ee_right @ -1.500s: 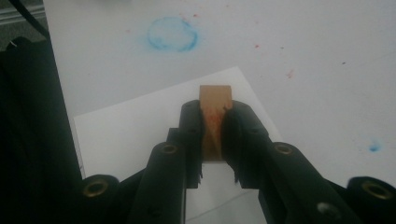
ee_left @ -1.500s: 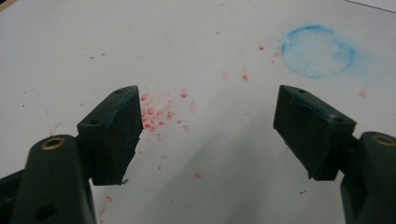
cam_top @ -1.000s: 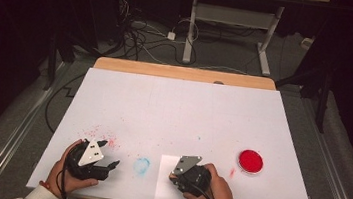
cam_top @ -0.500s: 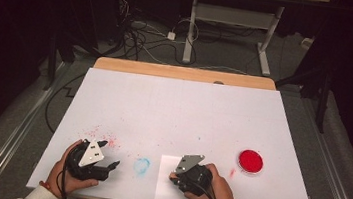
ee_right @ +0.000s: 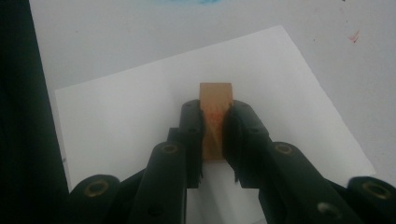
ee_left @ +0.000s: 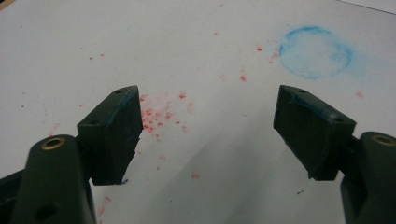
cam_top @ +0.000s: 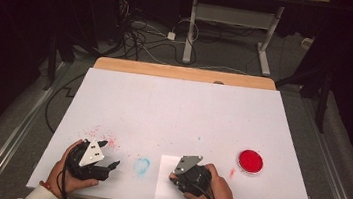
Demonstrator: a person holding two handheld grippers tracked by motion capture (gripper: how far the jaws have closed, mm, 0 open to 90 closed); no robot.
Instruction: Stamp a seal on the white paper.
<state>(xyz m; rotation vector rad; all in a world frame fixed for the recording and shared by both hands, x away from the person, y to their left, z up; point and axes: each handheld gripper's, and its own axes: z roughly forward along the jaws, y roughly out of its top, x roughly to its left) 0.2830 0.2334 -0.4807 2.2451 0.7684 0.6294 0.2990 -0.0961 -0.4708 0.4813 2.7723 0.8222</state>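
White table is taking up most of the high view, with a white paper sheet lying at its near edge, a red disc sitting well off to the right, and a blue smudge ring and red specks marking the near left. Right gripper is clamping a small wooden block over the sheet, jaws nearly closed on it. Left gripper is hovering over the specks, jaws spread wide, gripping nothing.
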